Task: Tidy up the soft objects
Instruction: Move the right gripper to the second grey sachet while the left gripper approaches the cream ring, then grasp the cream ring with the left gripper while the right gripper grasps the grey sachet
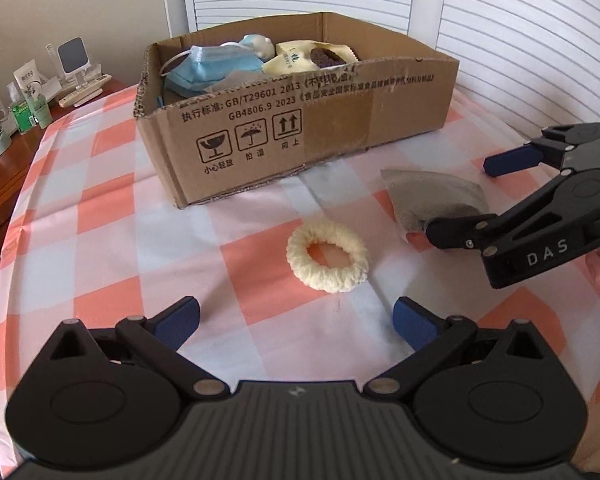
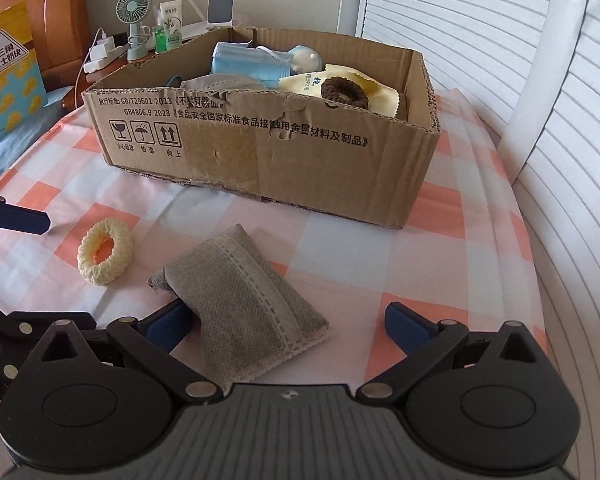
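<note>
A cream knitted hair ring (image 1: 327, 255) lies on the checked tablecloth, also in the right wrist view (image 2: 105, 251). My left gripper (image 1: 296, 322) is open, just short of the ring. A grey fabric pouch (image 2: 244, 304) lies between the open fingers of my right gripper (image 2: 288, 326); the left pad touches it. From the left wrist view the right gripper (image 1: 466, 196) straddles the pouch (image 1: 432, 196). The cardboard box (image 1: 340, 136) behind holds a blue face mask (image 2: 248, 65), a cream cloth (image 2: 340, 80), a brown hair ring (image 2: 345, 91) and a small doll (image 2: 306, 58).
The table has a pink, white and grey checked cloth (image 1: 100, 208). A wooden side surface at the left carries a small fan (image 2: 134, 8), bottles and a phone stand (image 1: 74, 60). White slatted doors (image 2: 460, 20) stand behind and to the right. A yellow bag (image 2: 8, 76) leans at far left.
</note>
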Demonstrator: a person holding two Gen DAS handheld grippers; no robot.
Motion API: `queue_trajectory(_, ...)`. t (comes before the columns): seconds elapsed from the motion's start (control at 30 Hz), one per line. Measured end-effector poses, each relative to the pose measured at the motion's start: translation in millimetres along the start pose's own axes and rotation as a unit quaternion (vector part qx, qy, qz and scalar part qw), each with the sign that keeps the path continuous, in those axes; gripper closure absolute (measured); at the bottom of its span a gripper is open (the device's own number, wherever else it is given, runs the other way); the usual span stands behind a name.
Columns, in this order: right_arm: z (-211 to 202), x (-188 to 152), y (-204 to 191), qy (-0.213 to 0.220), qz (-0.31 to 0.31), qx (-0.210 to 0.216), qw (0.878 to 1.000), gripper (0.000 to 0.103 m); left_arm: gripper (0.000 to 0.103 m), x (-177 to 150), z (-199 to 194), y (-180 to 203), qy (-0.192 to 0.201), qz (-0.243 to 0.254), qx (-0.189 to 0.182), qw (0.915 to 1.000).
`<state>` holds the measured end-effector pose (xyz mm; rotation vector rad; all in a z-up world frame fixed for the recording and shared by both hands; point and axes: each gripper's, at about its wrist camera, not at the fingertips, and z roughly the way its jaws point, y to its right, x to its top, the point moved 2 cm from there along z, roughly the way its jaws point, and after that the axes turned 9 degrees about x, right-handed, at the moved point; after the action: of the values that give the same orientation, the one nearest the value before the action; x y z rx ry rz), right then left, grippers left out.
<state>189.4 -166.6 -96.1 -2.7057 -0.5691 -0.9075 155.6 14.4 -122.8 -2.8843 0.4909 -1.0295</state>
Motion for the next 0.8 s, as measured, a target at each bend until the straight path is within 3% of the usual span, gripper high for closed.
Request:
queue_trajectory(0.53, -3, -4, 2, 0.012, -0.007, 0.007, 1.000, 0.000, 0.000, 16, 18, -3, 0.033, 0.057, -0.064, 0.9958)
queue_trajectory(0.63, -3, -4, 2, 0.013, -0.007, 0.008, 1.000, 0.000, 0.009, 17, 18, -3, 0.035, 0.065, -0.071, 0.9947)
queue_trajectory(0.7, -3, -4, 2, 0.013, -0.008, 0.007, 1.000, 0.000, 0.024, 18, 16, -1, 0.040, 0.072, -0.081, 0.9933)
queue_trajectory(0.8, -3, -4, 2, 0.014, -0.008, 0.008, 1.000, 0.000, 0.036, 22, 13, 1, 0.045, 0.087, -0.096, 0.9906)
